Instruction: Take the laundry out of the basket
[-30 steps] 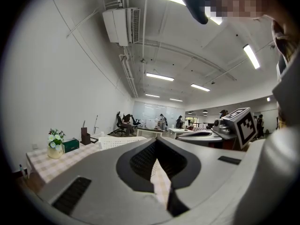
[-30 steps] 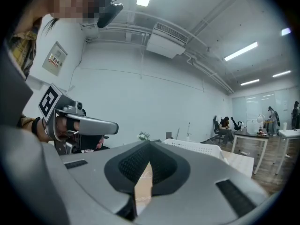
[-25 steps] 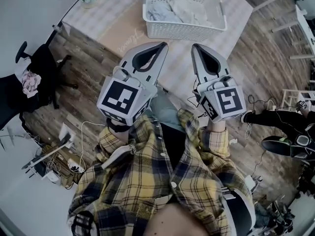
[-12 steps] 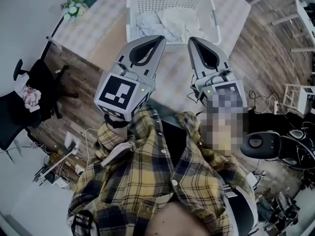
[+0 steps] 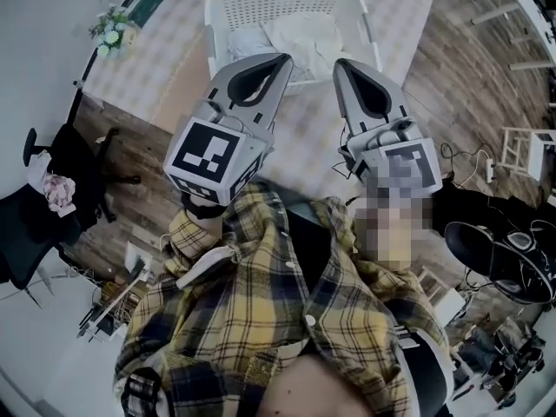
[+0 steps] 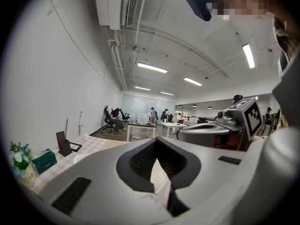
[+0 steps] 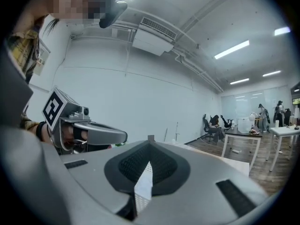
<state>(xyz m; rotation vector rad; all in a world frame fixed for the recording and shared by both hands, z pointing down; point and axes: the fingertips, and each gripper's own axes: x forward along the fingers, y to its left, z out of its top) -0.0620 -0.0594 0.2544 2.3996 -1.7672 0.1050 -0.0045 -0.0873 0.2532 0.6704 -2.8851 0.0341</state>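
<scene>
Since both pairs are shut tight with nothing between the jaws, I read this as the approach and not a grab. The left tongs (image 5: 283, 60) and right tongs (image 5: 341, 64) are held side by side, nearly level, tips aimed at the basket (image 5: 219, 26). The basket sits on a checked table (image 5: 165, 68). The laundry (image 5: 300, 33), pale crumpled cloth, lies inside the basket, just beyond both tips, untouched. The tips hang at the basket's near rim. My judgement is that the jaws must open before reaching in.
</scene>
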